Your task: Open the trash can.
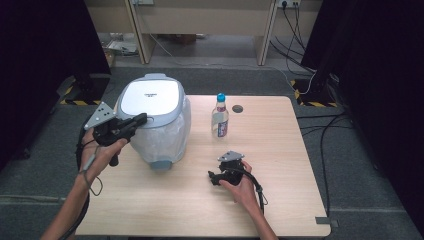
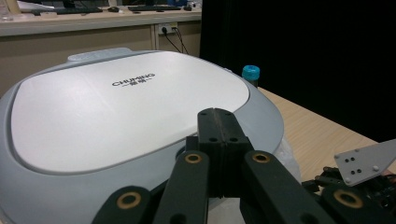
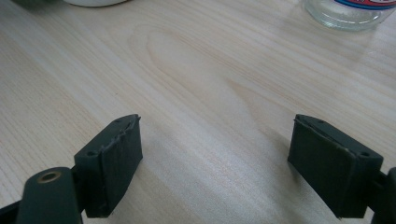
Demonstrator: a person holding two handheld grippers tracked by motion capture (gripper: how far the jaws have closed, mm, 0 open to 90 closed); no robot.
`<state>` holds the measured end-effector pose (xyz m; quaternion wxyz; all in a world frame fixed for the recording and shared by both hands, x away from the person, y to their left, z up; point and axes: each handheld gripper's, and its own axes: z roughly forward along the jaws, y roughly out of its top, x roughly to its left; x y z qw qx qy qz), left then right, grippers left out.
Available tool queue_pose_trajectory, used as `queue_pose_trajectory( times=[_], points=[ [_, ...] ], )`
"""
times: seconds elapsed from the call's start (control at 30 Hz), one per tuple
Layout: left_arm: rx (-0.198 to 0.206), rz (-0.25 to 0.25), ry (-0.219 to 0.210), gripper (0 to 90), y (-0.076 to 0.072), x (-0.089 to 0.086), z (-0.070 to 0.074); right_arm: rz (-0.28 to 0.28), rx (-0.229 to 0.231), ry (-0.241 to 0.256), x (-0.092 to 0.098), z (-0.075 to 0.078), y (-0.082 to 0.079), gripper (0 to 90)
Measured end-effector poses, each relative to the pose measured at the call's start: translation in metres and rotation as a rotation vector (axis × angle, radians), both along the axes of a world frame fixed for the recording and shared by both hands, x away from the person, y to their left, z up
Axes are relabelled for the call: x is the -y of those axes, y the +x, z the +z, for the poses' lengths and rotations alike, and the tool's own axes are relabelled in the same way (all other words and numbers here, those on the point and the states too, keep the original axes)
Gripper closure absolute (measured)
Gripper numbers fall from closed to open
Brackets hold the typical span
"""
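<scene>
Left gripper (image 2: 219, 122) fingers pressed together on bin lid (image 2: 126, 105), hinge far.

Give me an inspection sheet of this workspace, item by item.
Surface: light wood table, round grommet hole near its far edge.
Job's things: lidded bin with a plastic liner, lid down; water bottle upright, blue cap on.
Clutter: nothing seen.
Grippers: left claw shut, at the bin lid's edge; right claw open, low over bare table.
Cables: one trails from each claw; more on the floor at right.
Surroundings: black curtains, grey carpet, desk behind.
</scene>
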<state>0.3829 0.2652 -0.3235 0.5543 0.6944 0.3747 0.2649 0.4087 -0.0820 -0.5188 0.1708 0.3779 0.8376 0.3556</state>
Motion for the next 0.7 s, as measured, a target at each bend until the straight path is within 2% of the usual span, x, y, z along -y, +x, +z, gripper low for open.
queue_pose_trajectory(
  times=[0.07,0.17,0.2,0.33,0.47,0.5,0.57,0.7],
  points=[
    [0.011,0.001,-0.016,89.6,-0.0004,-0.0003,-0.0028,0.000,0.001,-0.001,0.0000,0.0000,-0.0001,17.3],
    [0.031,0.003,-0.012,89.6,-0.0012,0.0000,-0.0051,-0.004,0.002,0.001,-0.0002,-0.0002,-0.0004,17.4],
    [0.017,-0.001,-0.013,89.6,-0.0006,-0.0006,-0.0044,-0.004,0.002,0.001,-0.0002,-0.0002,-0.0003,17.3],
    [0.031,0.004,-0.011,89.7,-0.0014,0.0001,-0.0060,-0.004,0.001,0.002,-0.0002,-0.0002,-0.0003,17.3],
    [0.052,0.021,0.045,89.6,-0.0037,0.0045,-0.0046,-0.004,0.002,0.000,0.0000,-0.0001,-0.0005,17.3],
    [0.044,0.015,0.051,89.6,-0.0033,0.0041,-0.0031,-0.005,0.002,0.001,-0.0001,-0.0002,-0.0004,17.2],
    [0.014,0.002,0.031,89.6,-0.0004,0.0020,-0.0012,-0.004,0.001,0.002,-0.0001,-0.0002,-0.0005,17.3],
    [0.009,0.002,0.038,89.6,-0.0007,0.0023,-0.0005,-0.004,-0.001,0.002,0.0001,-0.0001,-0.0008,17.2]
  ],
)
